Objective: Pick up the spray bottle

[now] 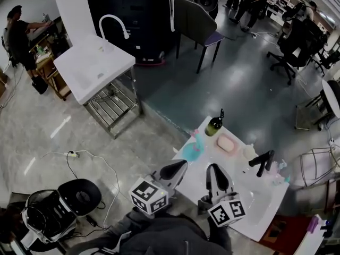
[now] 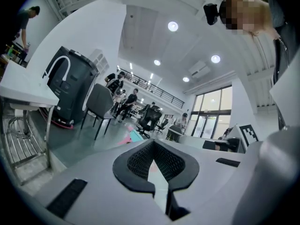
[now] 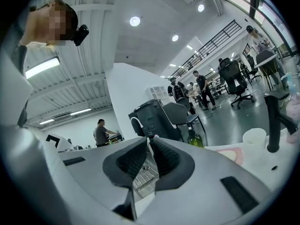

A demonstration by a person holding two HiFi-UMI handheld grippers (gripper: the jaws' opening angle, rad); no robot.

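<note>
A dark green bottle (image 1: 214, 126) with a black nozzle top stands at the far edge of the white sink table (image 1: 265, 206). It shows again just right of the jaws in the right gripper view (image 3: 195, 138). My left gripper (image 1: 180, 164) hovers at the table's near left edge, shut and holding nothing (image 2: 152, 142). Beside it my right gripper (image 1: 212, 167) is over the table, also shut and empty (image 3: 149, 138). Both point level toward the bottle and stand well short of it.
On the table lie a pink soap pad (image 1: 226, 143), a teal and pink item (image 1: 190, 149), a white cup (image 1: 248, 152) and a black faucet (image 1: 261, 162). A second white sink stand (image 1: 95, 65), a grey chair (image 1: 196, 23) and a floor cable (image 1: 79, 154) lie beyond.
</note>
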